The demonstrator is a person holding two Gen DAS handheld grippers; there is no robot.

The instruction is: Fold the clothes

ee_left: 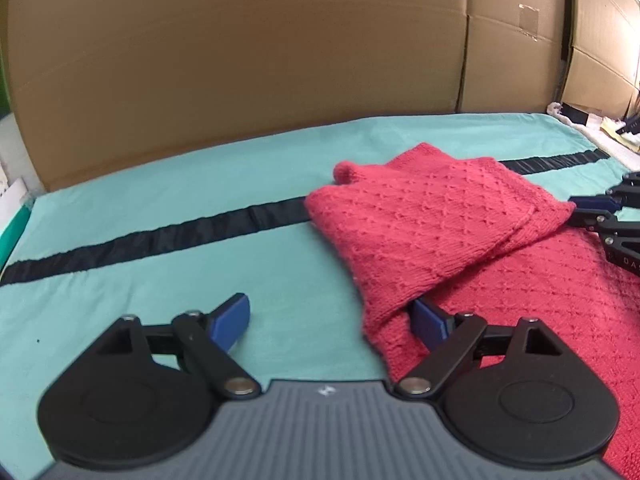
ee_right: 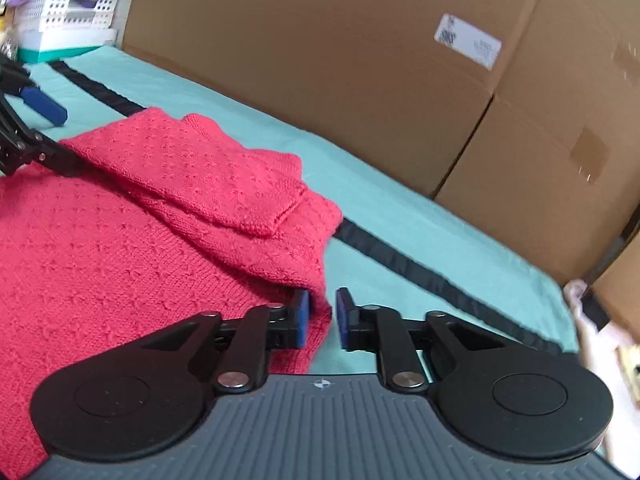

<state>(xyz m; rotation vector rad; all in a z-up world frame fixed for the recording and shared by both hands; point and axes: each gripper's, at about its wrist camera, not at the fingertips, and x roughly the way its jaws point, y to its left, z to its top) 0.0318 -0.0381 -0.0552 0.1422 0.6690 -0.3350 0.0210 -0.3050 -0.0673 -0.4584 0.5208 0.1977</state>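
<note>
I'm looking over a teal cloth (ee_left: 168, 184) covering the work surface, with a black strip (ee_left: 132, 246) running across it. Big cardboard boxes (ee_left: 248, 52) are standing right behind, walling off the back; a white label (ee_right: 467, 41) is sticking to one. White perforated baskets (ee_right: 64, 10) are sitting at the far left corner, blurry.

sweater (ee_left: 460, 232): right part cut off by pic edge; lower layer hidden under fold
left gripper (ee_left: 332, 324): right pad tip tucked under sweater fold
box label (ee_right: 467, 41): print too blurred to read
white baskets (ee_right: 64, 12): cut off at edge
</note>
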